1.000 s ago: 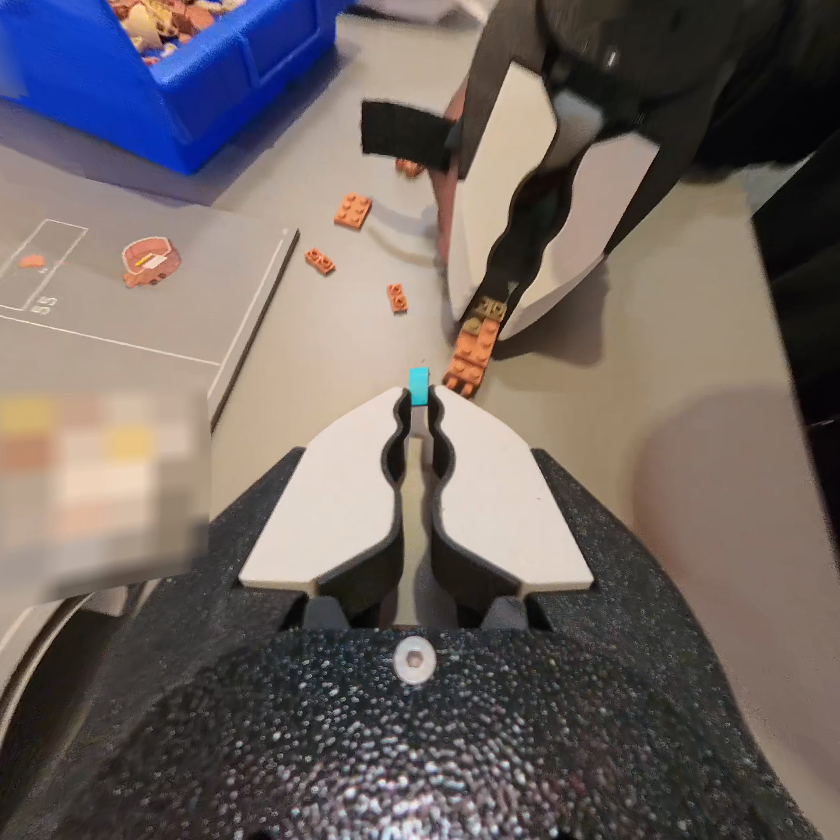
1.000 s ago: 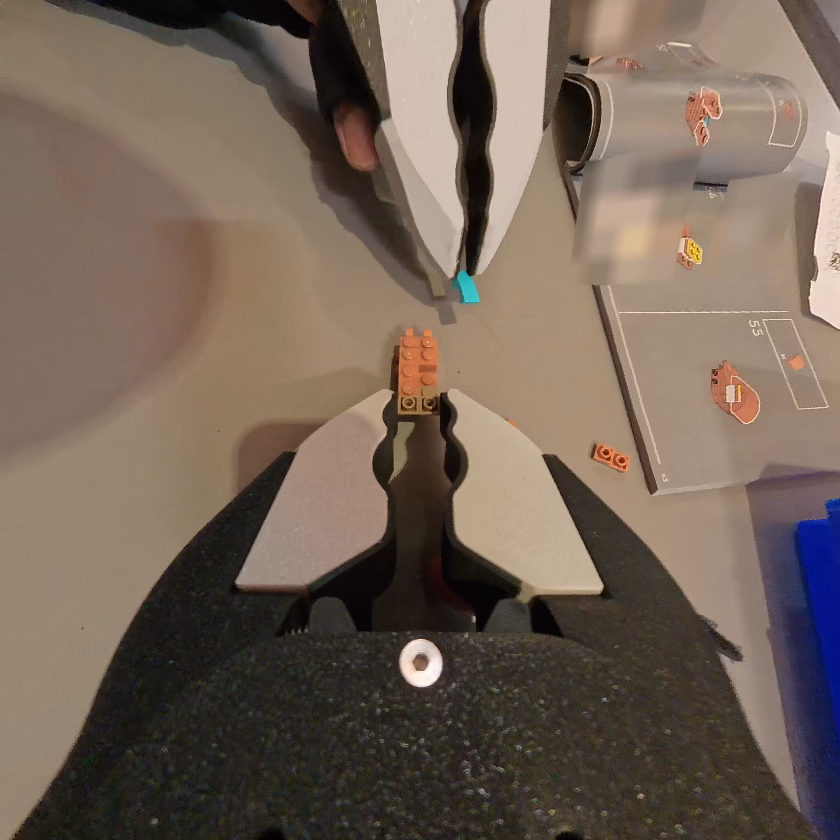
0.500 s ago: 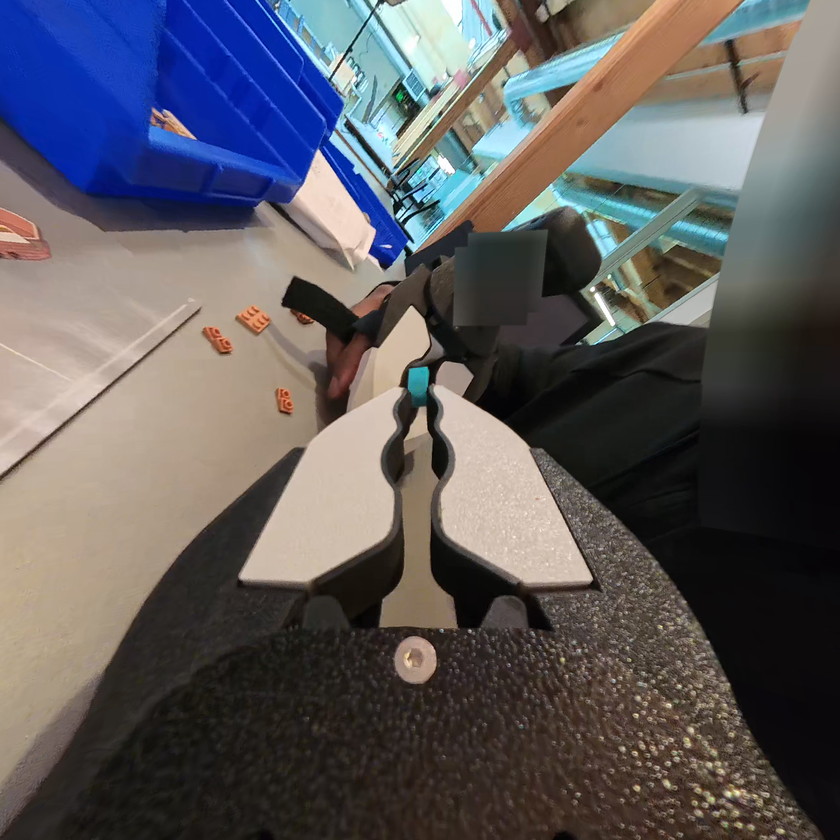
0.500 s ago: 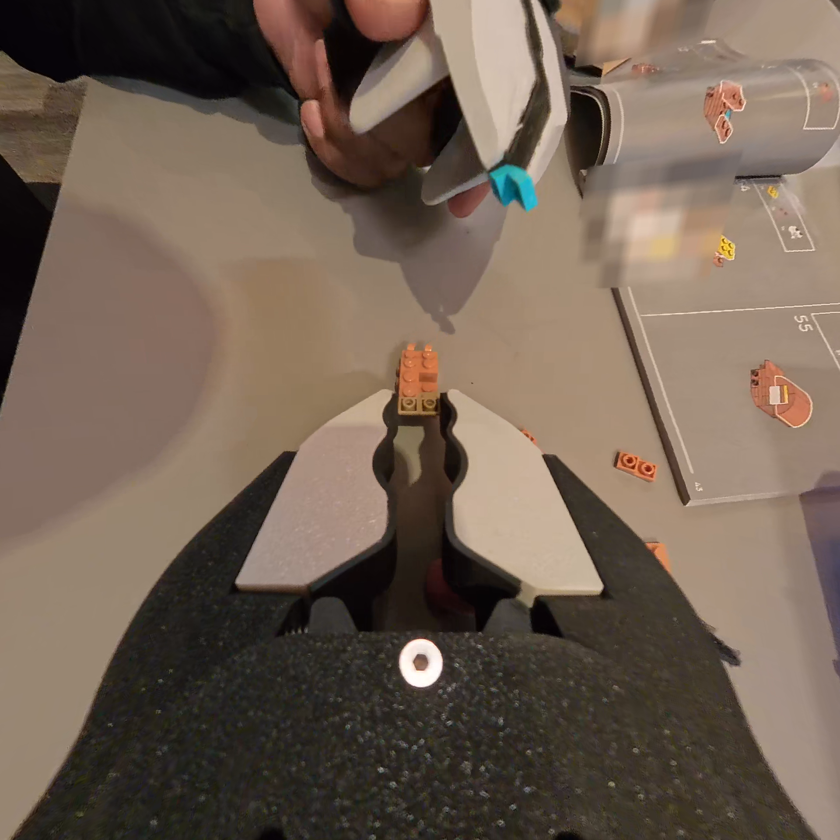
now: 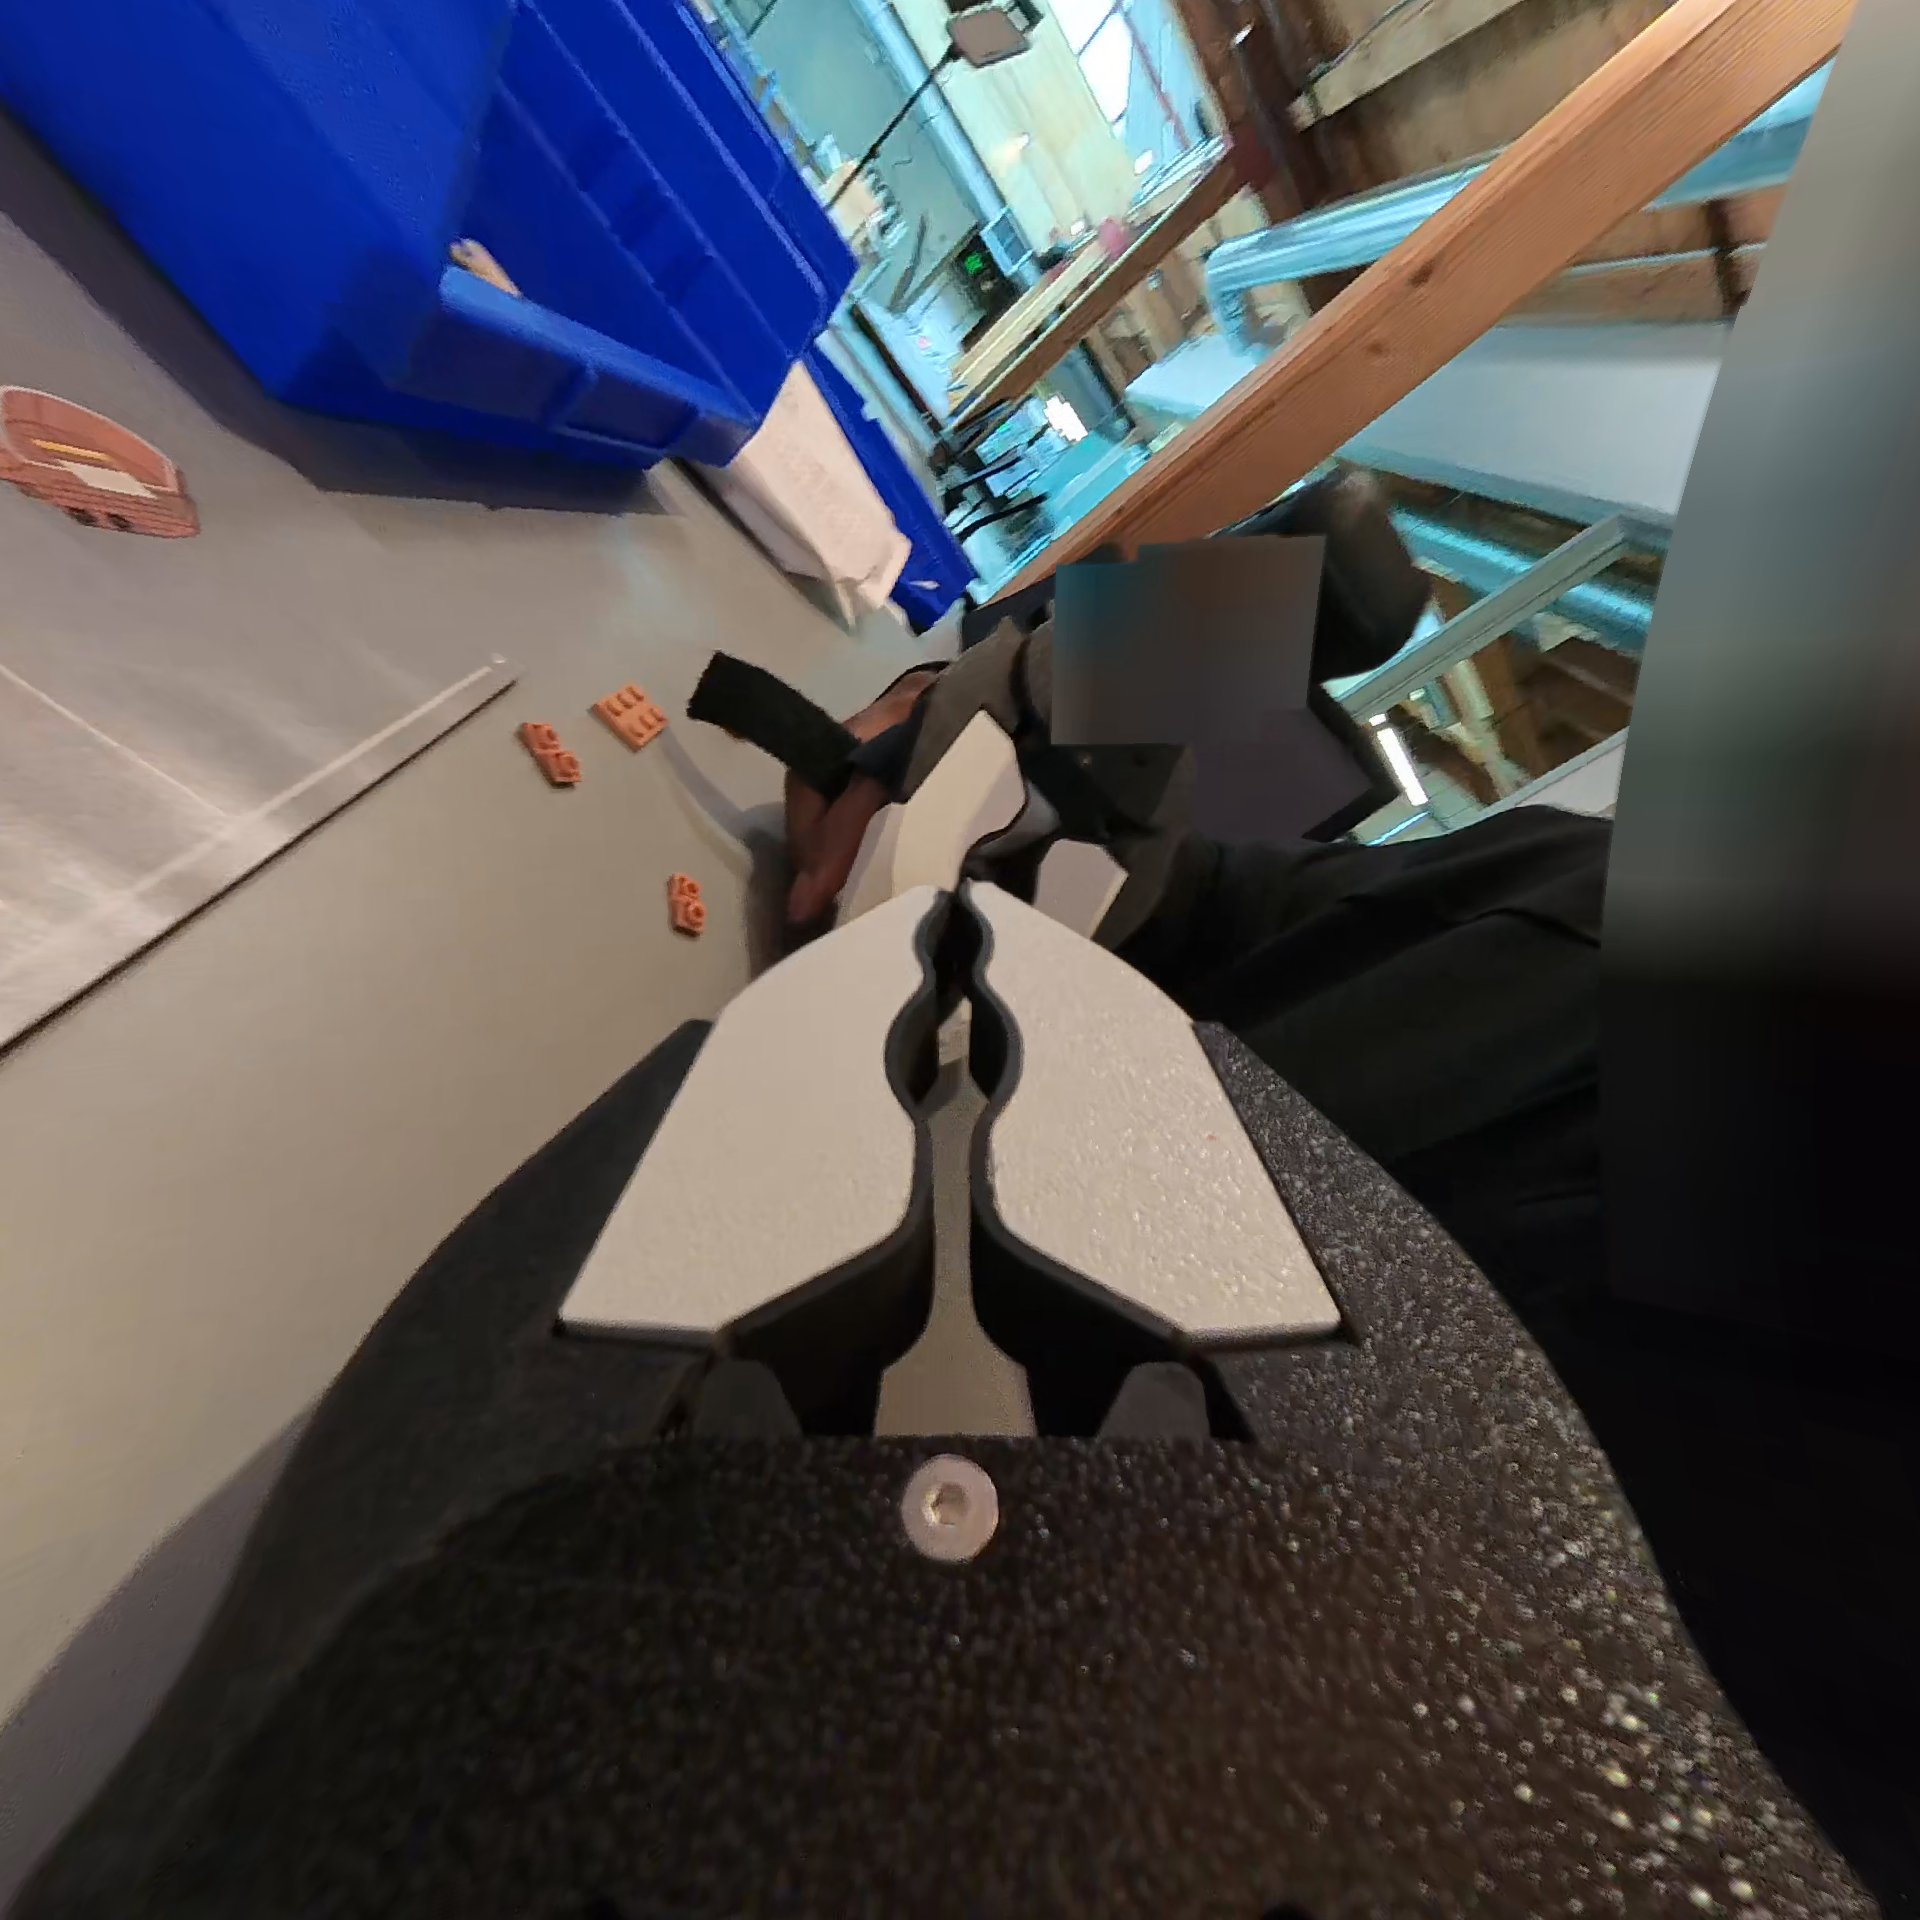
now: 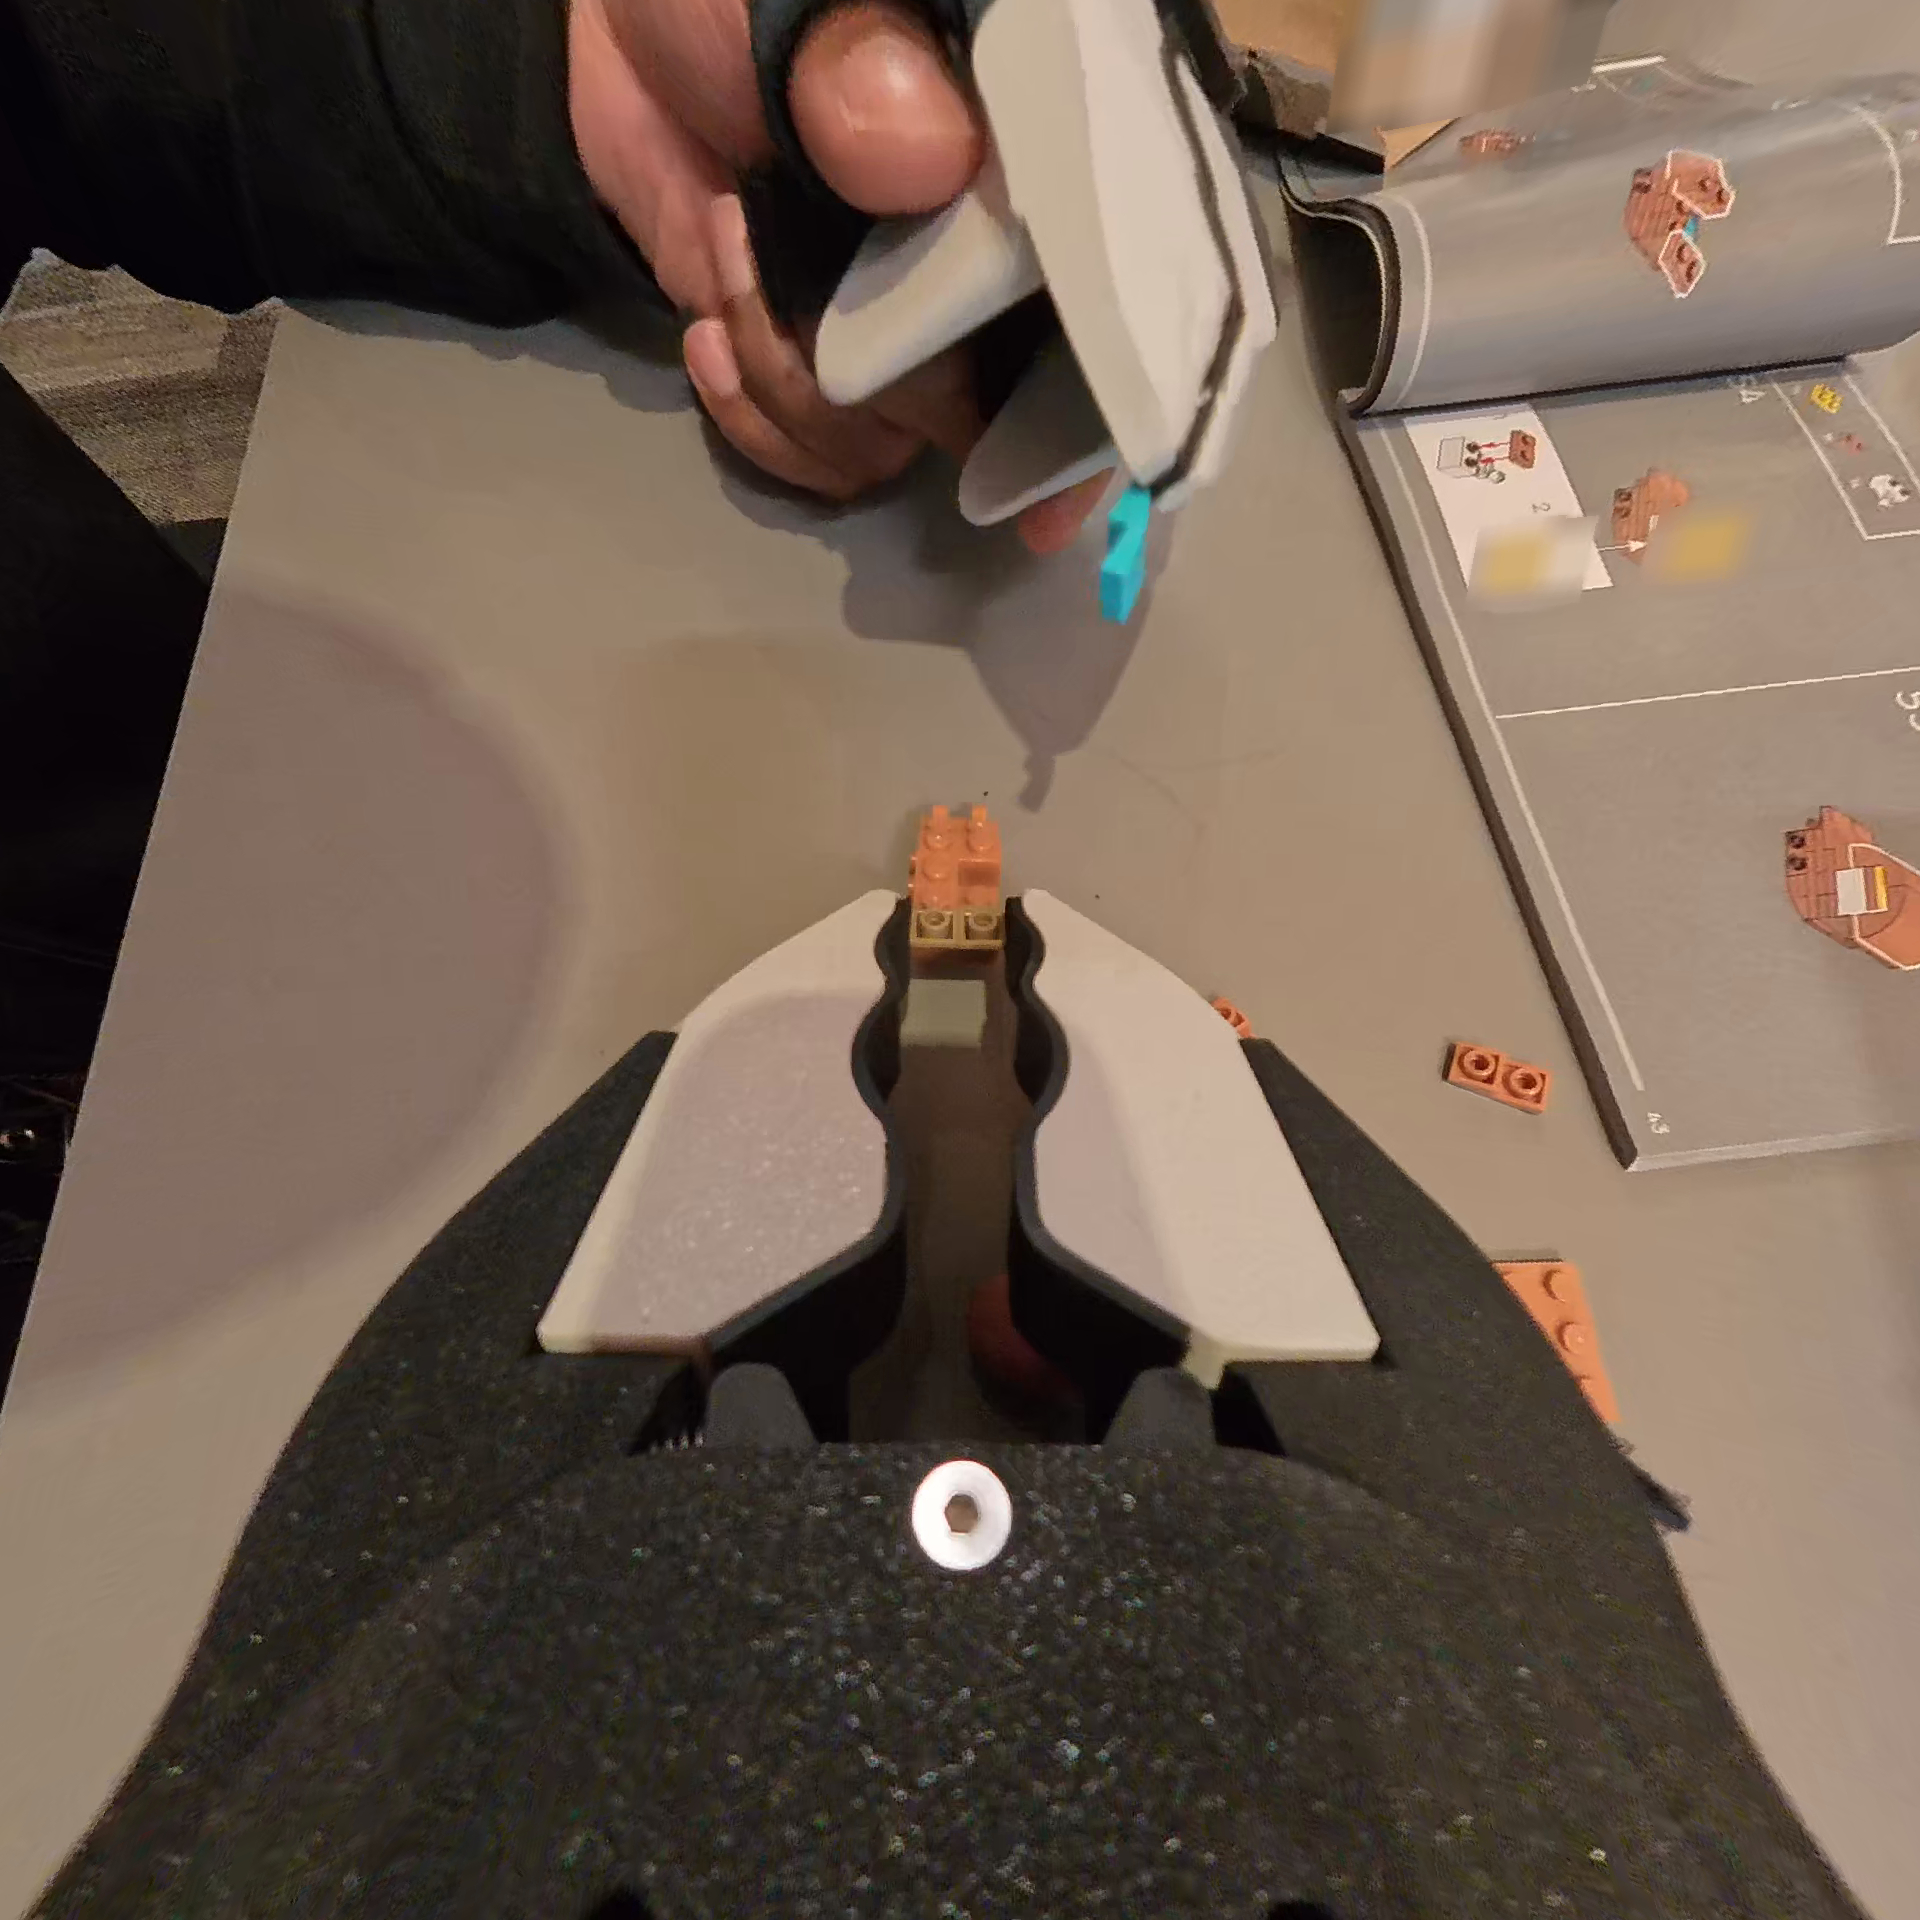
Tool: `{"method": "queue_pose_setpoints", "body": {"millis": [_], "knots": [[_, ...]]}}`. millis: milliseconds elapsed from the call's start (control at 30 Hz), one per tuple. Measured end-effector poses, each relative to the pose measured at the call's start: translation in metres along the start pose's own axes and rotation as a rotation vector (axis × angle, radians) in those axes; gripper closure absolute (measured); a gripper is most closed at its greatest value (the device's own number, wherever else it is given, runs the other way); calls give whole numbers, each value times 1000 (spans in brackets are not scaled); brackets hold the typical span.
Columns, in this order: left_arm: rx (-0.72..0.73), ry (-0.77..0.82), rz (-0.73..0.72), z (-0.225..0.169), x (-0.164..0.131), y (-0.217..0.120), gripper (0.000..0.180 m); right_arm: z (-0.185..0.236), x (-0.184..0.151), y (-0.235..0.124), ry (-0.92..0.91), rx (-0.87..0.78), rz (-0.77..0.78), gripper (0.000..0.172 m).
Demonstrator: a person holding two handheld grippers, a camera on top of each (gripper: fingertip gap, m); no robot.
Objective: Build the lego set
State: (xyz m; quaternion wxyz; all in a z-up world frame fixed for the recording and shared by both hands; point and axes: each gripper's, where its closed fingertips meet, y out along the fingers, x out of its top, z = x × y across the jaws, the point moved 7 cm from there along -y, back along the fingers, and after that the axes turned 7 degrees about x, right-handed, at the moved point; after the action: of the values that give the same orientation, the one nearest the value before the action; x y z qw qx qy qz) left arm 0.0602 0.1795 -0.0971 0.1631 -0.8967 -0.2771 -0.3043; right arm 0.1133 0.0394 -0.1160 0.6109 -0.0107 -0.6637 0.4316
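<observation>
My left gripper [image 5: 956, 894] is raised above the grey table [image 5: 312, 1039], and its fingertips are pressed together with nothing between them in its own view. In the right wrist view the left gripper [image 6: 1143, 478] is held by a hand at the top. A small teal piece [image 6: 1125, 561] is in the air just below its tips. My right gripper [image 6: 958, 914] is shut on the tan end of an orange and tan brick assembly [image 6: 956, 862] at table level. The right gripper's fingers [image 5: 935, 821] show behind my left tips.
Blue bins [image 5: 416, 208] stand at the far left, with a white bag [image 5: 821, 499] beside them. An open instruction booklet [image 6: 1662, 727] lies to the right. Loose orange plates [image 5: 551, 753] lie near it, also in the right wrist view [image 6: 1496, 1075]. One gripper's finger ends stand about 7 centimeters off the other's.
My left gripper rose from the table and tilted up. Its pads came together and the teal piece left the tips; it now shows just below them. My right gripper kept still on the assembly.
</observation>
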Motion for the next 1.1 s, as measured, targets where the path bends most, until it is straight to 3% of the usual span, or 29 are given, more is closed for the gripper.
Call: {"method": "queue_pose_setpoints", "body": {"millis": [400,600,867,1100], "knots": [[327,338,218,-5,-20,22,180,2,-3,4,-33,-25,51,154],[457,474,243,5,-14,11,180,2,-5,5,-42,-24,77,154],[440,691,439,11,-19,25,172,3,-9,-2,-80,-8,72,147],[413,694,485,18,-12,37,172,-14,-13,-15,-181,-135,77,149]]}}
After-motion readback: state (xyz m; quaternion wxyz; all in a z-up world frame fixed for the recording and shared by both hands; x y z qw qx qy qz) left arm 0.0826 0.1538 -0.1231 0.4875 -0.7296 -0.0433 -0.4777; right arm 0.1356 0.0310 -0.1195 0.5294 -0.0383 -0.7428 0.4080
